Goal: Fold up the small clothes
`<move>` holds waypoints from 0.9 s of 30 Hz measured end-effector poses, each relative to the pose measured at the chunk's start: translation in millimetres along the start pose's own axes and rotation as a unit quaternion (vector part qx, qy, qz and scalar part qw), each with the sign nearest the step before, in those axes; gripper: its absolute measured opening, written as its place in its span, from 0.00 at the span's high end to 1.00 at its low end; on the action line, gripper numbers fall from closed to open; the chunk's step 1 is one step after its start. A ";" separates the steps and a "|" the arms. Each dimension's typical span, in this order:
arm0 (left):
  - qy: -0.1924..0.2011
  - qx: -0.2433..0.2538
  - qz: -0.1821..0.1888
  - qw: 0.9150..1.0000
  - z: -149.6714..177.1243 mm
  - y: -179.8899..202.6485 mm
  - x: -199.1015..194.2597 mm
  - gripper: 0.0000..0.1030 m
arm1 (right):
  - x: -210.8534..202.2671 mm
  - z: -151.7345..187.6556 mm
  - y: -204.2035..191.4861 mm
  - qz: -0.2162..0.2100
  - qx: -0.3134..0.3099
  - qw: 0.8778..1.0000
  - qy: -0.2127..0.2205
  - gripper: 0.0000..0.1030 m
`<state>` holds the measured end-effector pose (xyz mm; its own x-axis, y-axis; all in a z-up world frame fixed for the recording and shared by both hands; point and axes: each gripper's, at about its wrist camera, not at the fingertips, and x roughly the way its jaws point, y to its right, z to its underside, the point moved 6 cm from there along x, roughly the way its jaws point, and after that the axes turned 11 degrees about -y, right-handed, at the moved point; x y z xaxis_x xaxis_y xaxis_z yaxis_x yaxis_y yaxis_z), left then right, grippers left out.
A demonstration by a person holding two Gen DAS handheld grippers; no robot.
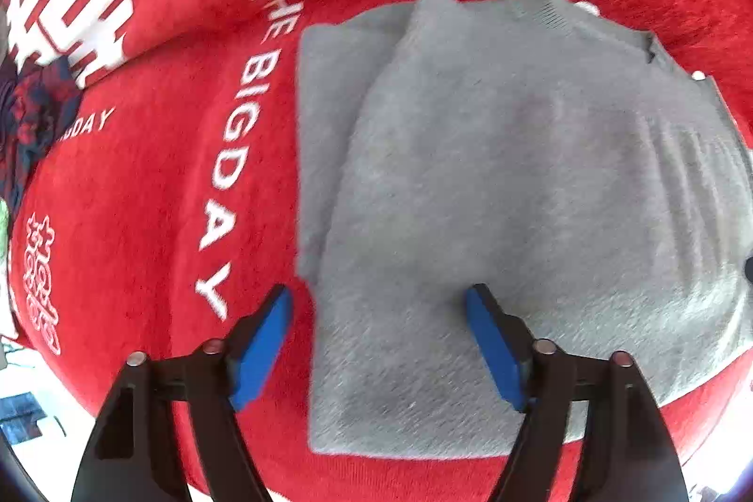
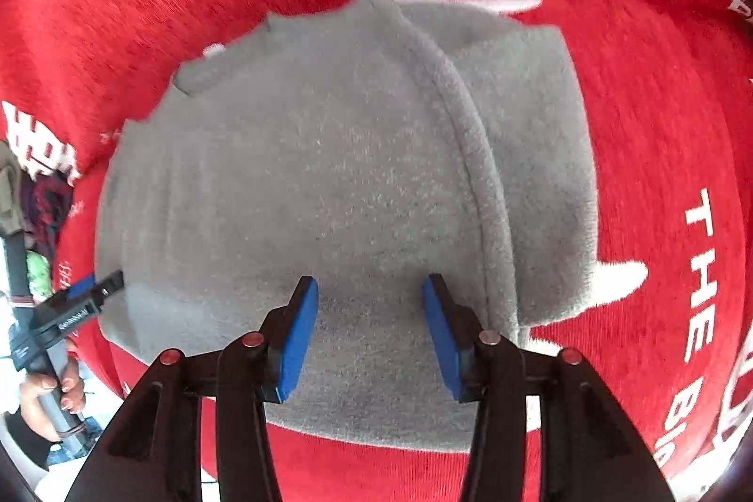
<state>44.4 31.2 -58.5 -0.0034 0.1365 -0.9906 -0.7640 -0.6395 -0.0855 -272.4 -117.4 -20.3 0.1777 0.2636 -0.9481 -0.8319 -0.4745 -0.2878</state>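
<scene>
A small grey fleece garment (image 1: 517, 182) lies flat on a red cloth, with one side folded over the body. It also fills the middle of the right wrist view (image 2: 329, 191), where a thick seam edge runs down its right part. My left gripper (image 1: 379, 304) is open and empty, its blue pads straddling the garment's near left edge. My right gripper (image 2: 369, 295) is open and empty, just above the garment's near hem. The left gripper also shows in the right wrist view (image 2: 94, 290) at the garment's left edge.
The red cloth (image 1: 141, 196) bears white lettering "THE BIG DAY" and covers the whole work surface. A dark red and blue patterned garment (image 1: 28, 116) lies at the far left. The cloth's near edge drops to a pale floor (image 1: 42, 445).
</scene>
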 end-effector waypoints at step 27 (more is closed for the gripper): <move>-0.003 -0.003 0.027 1.000 19.7 -9.3 -32.8 0.00 | -10.2 40.4 -54.8 -0.057 0.038 0.998 -0.014 0.36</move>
<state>38.9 47.6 -23.1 -0.0487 0.1070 -0.9931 -0.7593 -0.6499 -0.0328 -249.9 -60.1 10.6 0.2587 0.3363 -0.9055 -0.8448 -0.3759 -0.3809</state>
